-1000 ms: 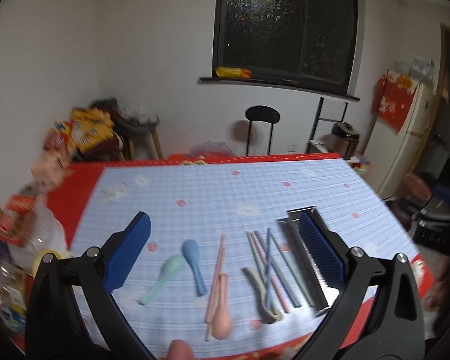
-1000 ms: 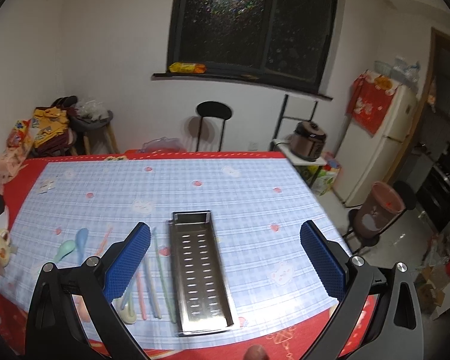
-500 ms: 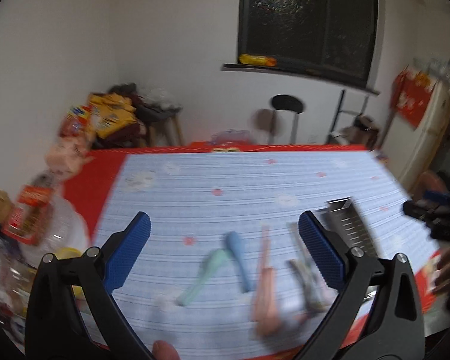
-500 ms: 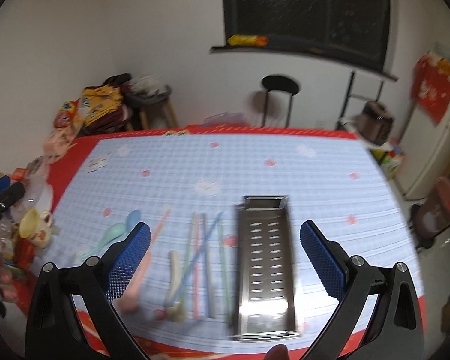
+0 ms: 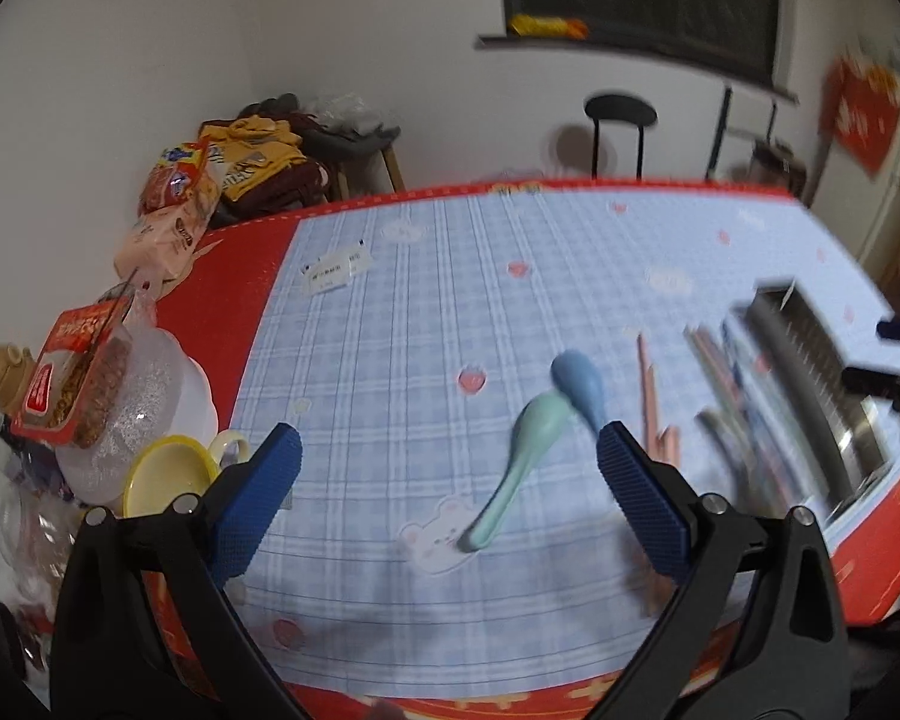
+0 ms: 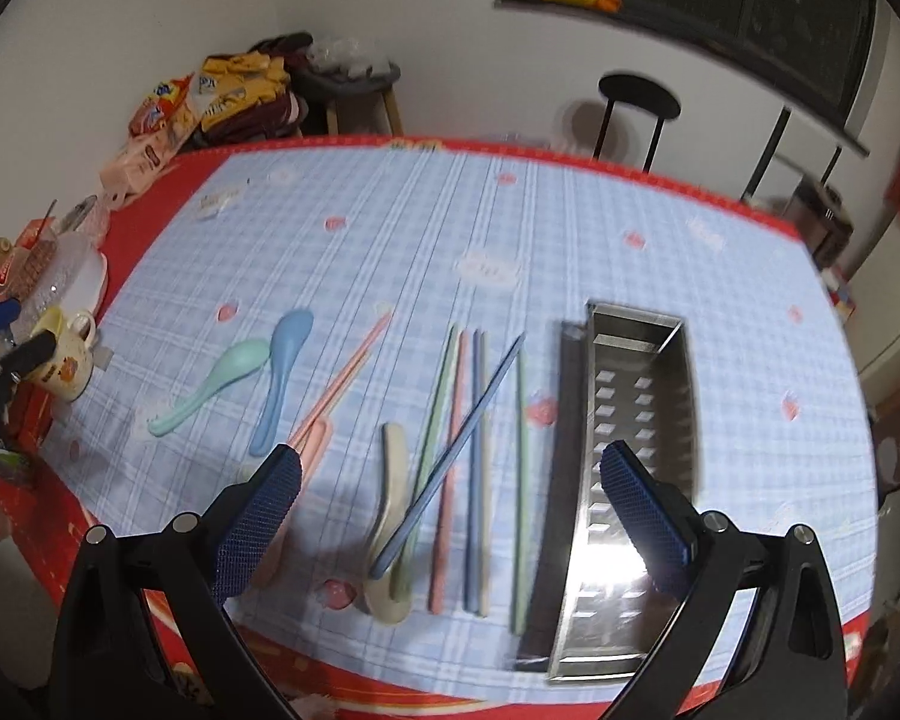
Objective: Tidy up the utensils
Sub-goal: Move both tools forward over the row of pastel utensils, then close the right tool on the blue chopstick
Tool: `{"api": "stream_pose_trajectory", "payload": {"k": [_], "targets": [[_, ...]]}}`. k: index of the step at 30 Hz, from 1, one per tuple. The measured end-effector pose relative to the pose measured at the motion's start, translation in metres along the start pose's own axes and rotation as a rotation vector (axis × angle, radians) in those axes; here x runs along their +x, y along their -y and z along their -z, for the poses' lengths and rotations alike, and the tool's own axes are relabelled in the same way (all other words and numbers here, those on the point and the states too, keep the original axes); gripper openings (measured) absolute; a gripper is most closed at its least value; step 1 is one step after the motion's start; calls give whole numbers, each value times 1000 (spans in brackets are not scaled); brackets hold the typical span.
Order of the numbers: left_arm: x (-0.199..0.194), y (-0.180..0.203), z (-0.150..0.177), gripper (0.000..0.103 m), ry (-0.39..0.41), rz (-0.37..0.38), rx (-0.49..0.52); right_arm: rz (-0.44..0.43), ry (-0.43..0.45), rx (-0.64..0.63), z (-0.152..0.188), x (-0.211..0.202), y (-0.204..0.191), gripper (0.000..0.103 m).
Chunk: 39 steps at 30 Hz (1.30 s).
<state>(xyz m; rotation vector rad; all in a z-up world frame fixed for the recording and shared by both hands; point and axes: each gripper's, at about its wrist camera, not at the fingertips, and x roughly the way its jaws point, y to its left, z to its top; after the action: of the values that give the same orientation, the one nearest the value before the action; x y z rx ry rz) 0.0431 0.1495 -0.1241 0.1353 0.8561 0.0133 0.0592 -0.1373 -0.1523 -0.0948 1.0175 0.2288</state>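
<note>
A perforated steel tray (image 6: 630, 408) lies on the blue checked tablecloth (image 6: 426, 228). Left of it lie several coloured chopsticks (image 6: 468, 420), a beige spoon (image 6: 390, 516), a pink spoon and pink chopsticks (image 6: 342, 384), a blue spoon (image 6: 282, 372) and a green spoon (image 6: 216, 384). My right gripper (image 6: 447, 516) hovers open above the chopsticks and beige spoon, holding nothing. In the left wrist view the green spoon (image 5: 516, 468) and blue spoon (image 5: 579, 387) lie between the fingers of my open left gripper (image 5: 447, 510), which is above the table. The tray (image 5: 822, 378) is blurred at the right.
At the table's left edge stand a yellow cup (image 5: 168, 474), a clear plastic bowl (image 5: 150, 396) with snack packets and a printed mug (image 6: 66, 354). Snack bags (image 6: 222, 96) pile on a stool behind. A black stool (image 6: 636, 102) stands beyond the far edge.
Both grippers have swung left and come lower over the table. The left view now centres on the green and blue spoons; the right view now centres on the chopsticks instead of the tray.
</note>
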Motion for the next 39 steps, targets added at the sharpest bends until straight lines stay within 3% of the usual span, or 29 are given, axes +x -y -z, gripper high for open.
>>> {"api": "stream_pose_trajectory", "payload": {"k": [3,9,10,12,14,21,27,29,33,39], "targets": [[18,10,10,97,-27,-35,97,-12,-23,33,9,11,-1,98],[52,32,20,95,-50,-34,256,-29,-52,87,22,23,0,98],[59,37,20,93,-52,-30,284,-30,-55,97,23,24,1,98],[68,45,19,76,-62,-20,319,-36,-57,114,26,27,2,97],[79,51,18,69,-83,-2,337,-52,-63,124,28,31,1,95],[92,52,15,53,-108,84,313,-132,-157,122,42,50,-8,57],[104,43,17,52,-149,140,252,-173,-172,68,37,63,-19,32],[103,39,18,52,-152,155,230,-149,-204,51,38,67,-22,31],[104,37,25,52,-170,188,208,-184,-253,94,48,71,-17,31],[107,38,39,52,-208,220,178,-182,-281,99,59,67,-16,31]]}}
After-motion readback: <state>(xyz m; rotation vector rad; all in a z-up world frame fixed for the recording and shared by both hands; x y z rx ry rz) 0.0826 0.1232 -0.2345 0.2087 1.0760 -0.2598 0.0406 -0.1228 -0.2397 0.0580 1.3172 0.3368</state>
